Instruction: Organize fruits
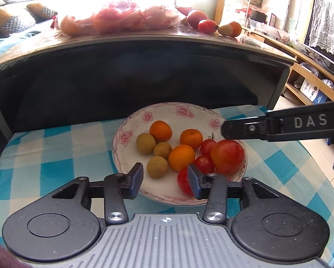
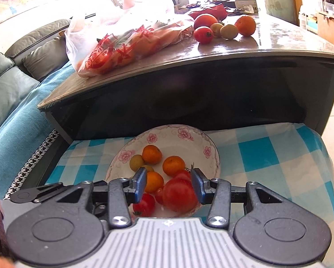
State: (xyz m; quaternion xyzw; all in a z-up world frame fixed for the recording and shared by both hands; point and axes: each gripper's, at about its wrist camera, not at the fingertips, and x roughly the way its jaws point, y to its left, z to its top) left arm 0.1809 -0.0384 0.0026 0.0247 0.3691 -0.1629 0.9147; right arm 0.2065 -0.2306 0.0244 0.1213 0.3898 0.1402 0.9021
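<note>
Fruits lay in a floral plate (image 1: 131,131) on the checked cloth (image 1: 55,156) — longans (image 1: 145,143) left, oranges (image 1: 181,157) centre, tomatoes (image 1: 227,156) right. Left tool (image 1: 165,179) was open and empty; right tool (image 2: 169,184) — open above the tomatoes.

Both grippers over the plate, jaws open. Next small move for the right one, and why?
Probably lift the right gripper clear and head for the loose fruit on the glossy brown tabletop. Its jaws are open and hold nothing, the large red tomato already lies in the floral white plate, and a small red tomato still sits up there.
</note>
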